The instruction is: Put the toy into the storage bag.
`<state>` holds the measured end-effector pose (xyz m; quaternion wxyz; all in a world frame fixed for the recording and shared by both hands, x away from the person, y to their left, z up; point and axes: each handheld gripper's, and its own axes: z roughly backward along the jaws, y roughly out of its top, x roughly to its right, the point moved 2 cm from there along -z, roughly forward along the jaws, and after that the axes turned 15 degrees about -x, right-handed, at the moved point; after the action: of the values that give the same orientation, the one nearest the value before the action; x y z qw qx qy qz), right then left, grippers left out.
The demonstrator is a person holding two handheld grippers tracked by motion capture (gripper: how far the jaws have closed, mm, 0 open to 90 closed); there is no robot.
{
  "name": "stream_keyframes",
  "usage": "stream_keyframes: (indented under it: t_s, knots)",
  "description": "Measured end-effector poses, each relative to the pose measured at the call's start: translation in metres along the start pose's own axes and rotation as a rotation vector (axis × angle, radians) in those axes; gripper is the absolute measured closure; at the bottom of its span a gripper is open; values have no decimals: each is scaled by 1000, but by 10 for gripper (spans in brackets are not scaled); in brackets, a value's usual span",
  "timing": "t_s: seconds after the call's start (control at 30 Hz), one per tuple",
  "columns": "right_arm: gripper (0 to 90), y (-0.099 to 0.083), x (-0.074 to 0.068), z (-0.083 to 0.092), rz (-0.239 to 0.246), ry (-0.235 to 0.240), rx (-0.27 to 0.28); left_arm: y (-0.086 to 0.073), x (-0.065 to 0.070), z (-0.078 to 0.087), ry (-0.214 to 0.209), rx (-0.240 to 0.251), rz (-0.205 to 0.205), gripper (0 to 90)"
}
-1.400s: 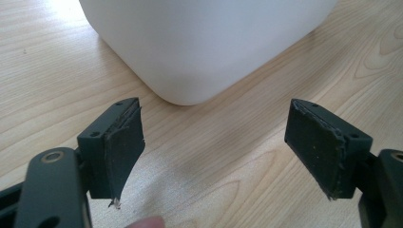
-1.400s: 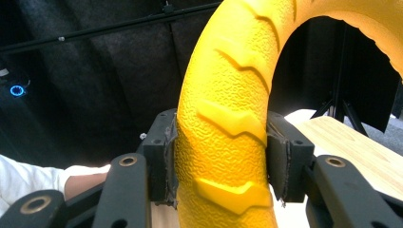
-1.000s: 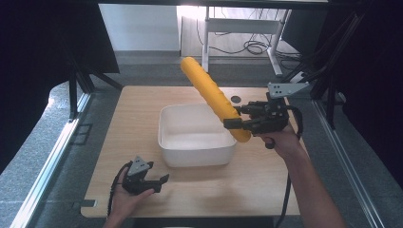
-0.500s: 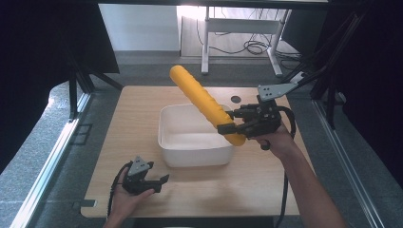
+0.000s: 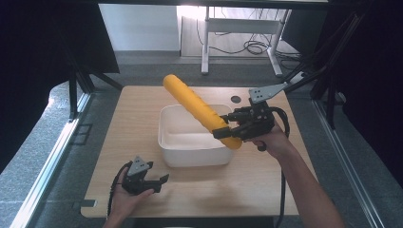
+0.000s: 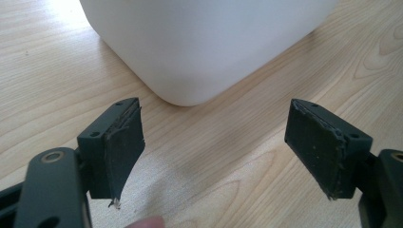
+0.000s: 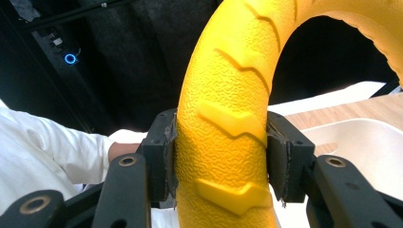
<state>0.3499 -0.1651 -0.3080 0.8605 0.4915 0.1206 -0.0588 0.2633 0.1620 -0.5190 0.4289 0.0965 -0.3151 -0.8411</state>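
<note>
I am swinging the yellow roller [image 5: 202, 110], clamped near its lower end in my right gripper [image 5: 231, 132], leftward over the white tub [image 5: 167, 142], nearing placement.

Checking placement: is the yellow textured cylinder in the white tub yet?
Out. Yellow textured cylinder slants above the white plastic tub, clamped in the right claw.

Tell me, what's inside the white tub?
The white plastic tub looks empty in the high view: bare white floor. The long yellow ribbed roller, held above it, covers the tub's far right corner, so that part can't be seen.
</note>
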Motion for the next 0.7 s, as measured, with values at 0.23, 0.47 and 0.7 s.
stream_keyframes:
  t_s: [0.23, 0.47, 0.7]
  knots:
    - [508, -2, 5, -6, -4, 21, -21, 0, 0, 0, 1, -1, -1, 206]
    - [507, -2, 8, -11, -5, 16, -41, 0, 0, 0, -1, 1, -1, 206]
    - [503, -3, 21, -24, -24, -48, -66, 0, 0, 1, 4, 4, -1, 206]
